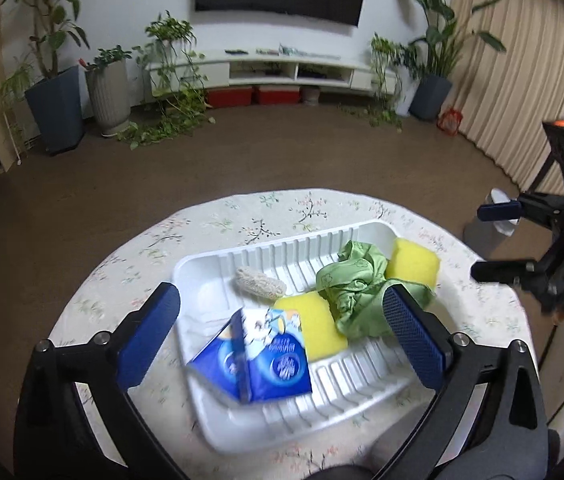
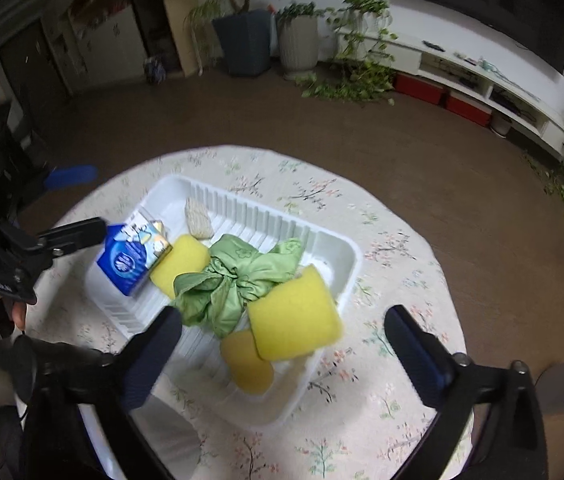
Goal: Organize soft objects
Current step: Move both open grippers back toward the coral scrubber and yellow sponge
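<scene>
A white ribbed tray (image 1: 282,256) (image 2: 338,252) on the round floral table holds the soft things. In it lie a blue tissue pack (image 1: 258,360) (image 2: 132,256), a crumpled green cloth (image 1: 356,288) (image 2: 238,280), a beige loofah piece (image 1: 260,284) (image 2: 198,218) and yellow sponges (image 1: 316,324) (image 1: 414,266) (image 2: 294,314) (image 2: 182,258). One more yellow sponge (image 2: 246,364) lies under the near one. My left gripper (image 1: 282,320) is open and empty above the tissue pack. My right gripper (image 2: 282,352) is open and empty above the near sponges.
The table (image 1: 122,280) (image 2: 394,280) has a floral cloth and stands on a brown floor. A grey bin (image 1: 486,228) (image 2: 562,384) stands beside the table. Potted plants, a white TV shelf and curtains line the far walls.
</scene>
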